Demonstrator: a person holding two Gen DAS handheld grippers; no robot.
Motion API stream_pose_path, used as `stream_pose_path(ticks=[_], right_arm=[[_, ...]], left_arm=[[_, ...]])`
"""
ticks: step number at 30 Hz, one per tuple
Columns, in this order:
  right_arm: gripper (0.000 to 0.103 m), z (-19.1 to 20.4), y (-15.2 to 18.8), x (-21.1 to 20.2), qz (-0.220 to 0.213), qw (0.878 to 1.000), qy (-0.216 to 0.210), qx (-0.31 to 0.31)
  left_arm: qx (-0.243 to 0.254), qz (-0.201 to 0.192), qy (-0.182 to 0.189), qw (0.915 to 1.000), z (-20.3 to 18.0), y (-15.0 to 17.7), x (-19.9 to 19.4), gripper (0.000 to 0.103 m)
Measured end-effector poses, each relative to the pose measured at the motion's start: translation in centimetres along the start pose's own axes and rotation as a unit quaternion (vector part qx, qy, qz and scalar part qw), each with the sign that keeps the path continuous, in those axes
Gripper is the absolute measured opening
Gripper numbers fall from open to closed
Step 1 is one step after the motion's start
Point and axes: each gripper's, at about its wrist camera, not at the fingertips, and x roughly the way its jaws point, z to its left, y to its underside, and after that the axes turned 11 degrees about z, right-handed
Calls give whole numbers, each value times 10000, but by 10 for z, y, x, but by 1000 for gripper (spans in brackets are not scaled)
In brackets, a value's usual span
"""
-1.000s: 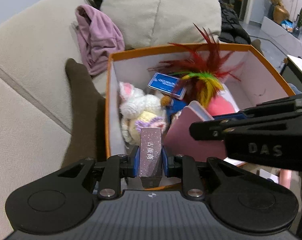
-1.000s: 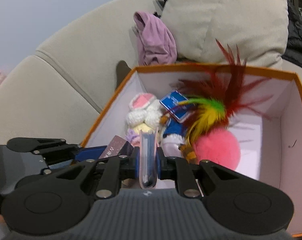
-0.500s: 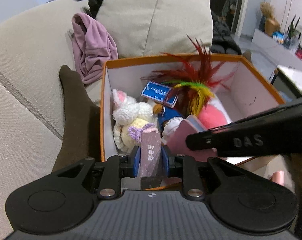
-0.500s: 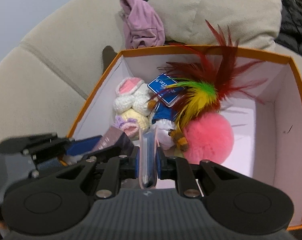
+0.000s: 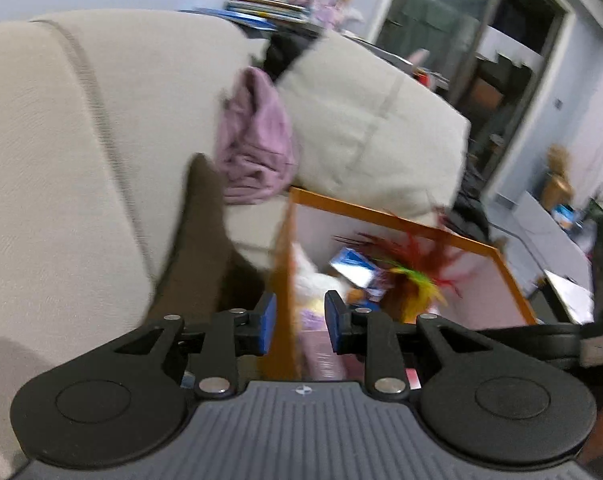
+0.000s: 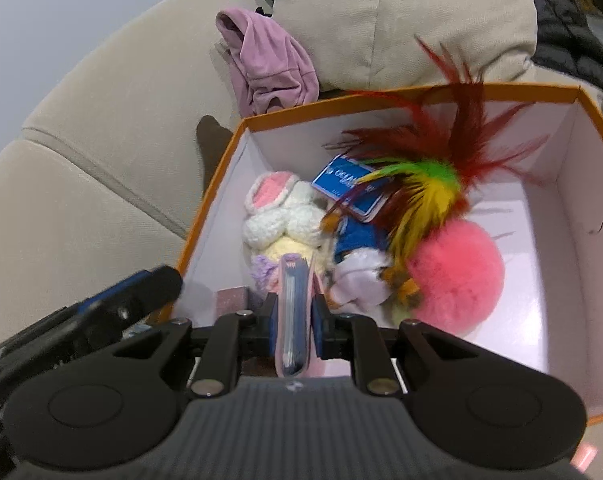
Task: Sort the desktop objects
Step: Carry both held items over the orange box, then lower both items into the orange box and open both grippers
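An orange box (image 6: 217, 176) with a white inside stands on a beige sofa. It holds a crochet bunny (image 6: 285, 216), a blue card (image 6: 349, 184), a feather toy (image 6: 433, 168) and a pink pompom (image 6: 457, 272). My right gripper (image 6: 294, 320) is shut on a thin pink wallet (image 6: 294, 312), held upright over the box's near left part. A small glittery mauve box (image 6: 231, 300) lies inside at the near left corner. My left gripper (image 5: 300, 322) is open and empty above the box's left wall (image 5: 281, 280); it also shows at the left of the right wrist view (image 6: 113, 312).
A purple cloth (image 6: 269, 64) lies on the sofa behind the box, by a beige cushion (image 6: 401, 20). A dark brown sock-like cloth (image 5: 197, 240) lies left of the box. A shelf with books and a doorway show far behind in the left wrist view.
My left gripper has opened and let the glittery mauve box fall into the orange box, then lifted and tilted up. My right gripper still holds the wallet, a little lower over the box.
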Motion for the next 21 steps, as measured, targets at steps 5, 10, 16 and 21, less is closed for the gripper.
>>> stream_pose_path(ticks=[5, 10, 16, 21], right_arm=[[24, 7, 3, 3, 122, 9998, -167, -66], [29, 1, 0, 3, 303, 9986, -420, 115], [34, 2, 1, 3, 505, 9974, -425, -293], [43, 3, 0, -7, 567, 9942, -573, -709]], left_arm=[[-390, 350, 365, 9980, 16, -1, 10, 29], [-507, 515, 561, 9958, 19, 1, 17, 29], [-519, 584, 470, 9958, 20, 4, 19, 29], [-493, 583, 442, 9961, 21, 5, 19, 29]])
